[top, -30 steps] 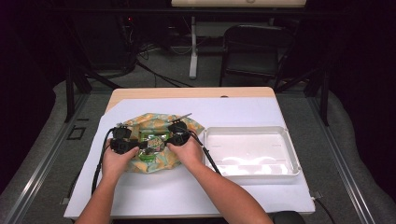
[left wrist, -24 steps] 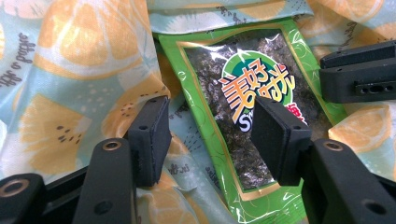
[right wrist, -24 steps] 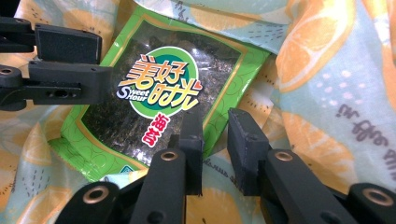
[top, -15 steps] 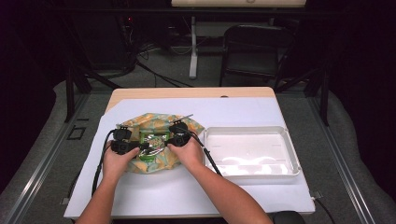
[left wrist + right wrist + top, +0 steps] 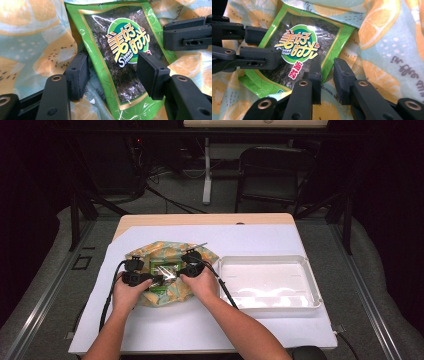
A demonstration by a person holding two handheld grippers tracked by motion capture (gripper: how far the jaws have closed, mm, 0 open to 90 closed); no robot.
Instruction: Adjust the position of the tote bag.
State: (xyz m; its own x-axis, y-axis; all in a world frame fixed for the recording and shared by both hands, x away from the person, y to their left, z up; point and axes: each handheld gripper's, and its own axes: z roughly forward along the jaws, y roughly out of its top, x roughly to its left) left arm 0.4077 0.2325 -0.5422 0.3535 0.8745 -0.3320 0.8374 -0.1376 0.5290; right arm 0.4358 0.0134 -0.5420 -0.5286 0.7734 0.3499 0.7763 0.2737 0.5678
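The green seaweed packet (image 5: 120,60) lies on the fruit-print cloth (image 5: 170,290) spread over the tabletop (image 5: 260,240), its top edge tucked under a fold. The left gripper (image 5: 112,72) has just been opening; its fingers straddle the packet's lower end without pressing. The right gripper (image 5: 327,75) fingers stand narrowly parted at the packet's edge; a grip on it cannot be told.

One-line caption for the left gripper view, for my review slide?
Open left gripper straddles a green seaweed packet lying on fruit-print cloth; the right gripper waits alongside.
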